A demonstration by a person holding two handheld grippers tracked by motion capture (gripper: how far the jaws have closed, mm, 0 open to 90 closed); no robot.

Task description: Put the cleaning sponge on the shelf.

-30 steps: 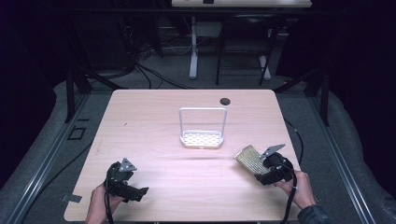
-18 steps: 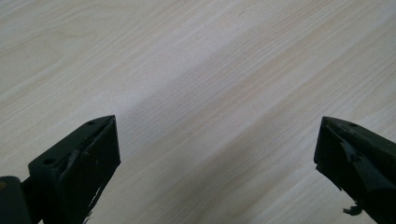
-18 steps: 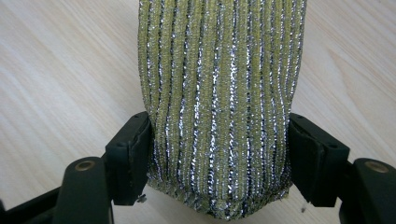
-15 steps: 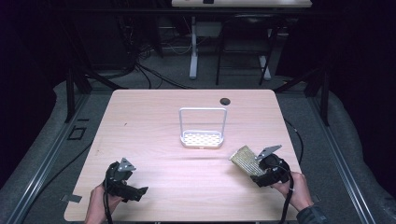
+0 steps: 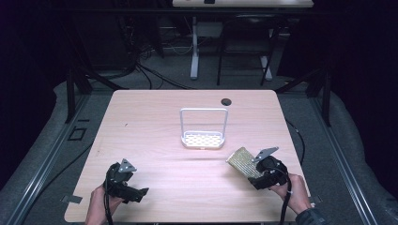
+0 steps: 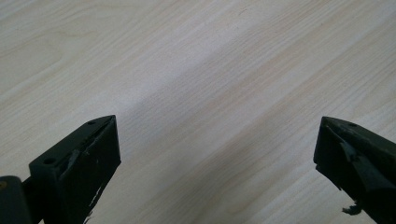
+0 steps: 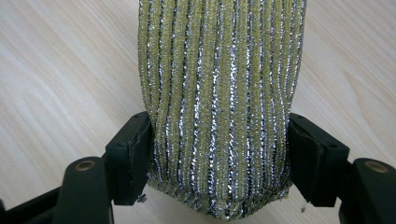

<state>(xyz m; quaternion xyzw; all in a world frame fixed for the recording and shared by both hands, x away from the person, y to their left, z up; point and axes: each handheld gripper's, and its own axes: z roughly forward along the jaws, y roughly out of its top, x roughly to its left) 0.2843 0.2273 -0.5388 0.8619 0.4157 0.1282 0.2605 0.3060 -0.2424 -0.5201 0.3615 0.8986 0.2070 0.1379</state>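
A yellow sponge (image 5: 243, 161) with silver and dark stripes is held at the front right of the table. My right gripper (image 5: 257, 174) is shut on the sponge (image 7: 219, 102), its jaws pressing both long sides near the sponge's near end, just above the wood. A white wire rack (image 5: 203, 129) with a perforated base stands upright at the table's middle, up and left of the sponge. My left gripper (image 5: 133, 190) rests at the front left, open, with only bare wood between its fingers (image 6: 93, 154).
The light wooden table (image 5: 155, 122) has a dark round grommet (image 5: 226, 101) near its far edge. Black frame legs and cables stand on the grey floor beyond. A hand holds each gripper at the table's near edge.
The right gripper has carried the sponge a little to the left and nearer the front edge. The left gripper has stayed where it was.
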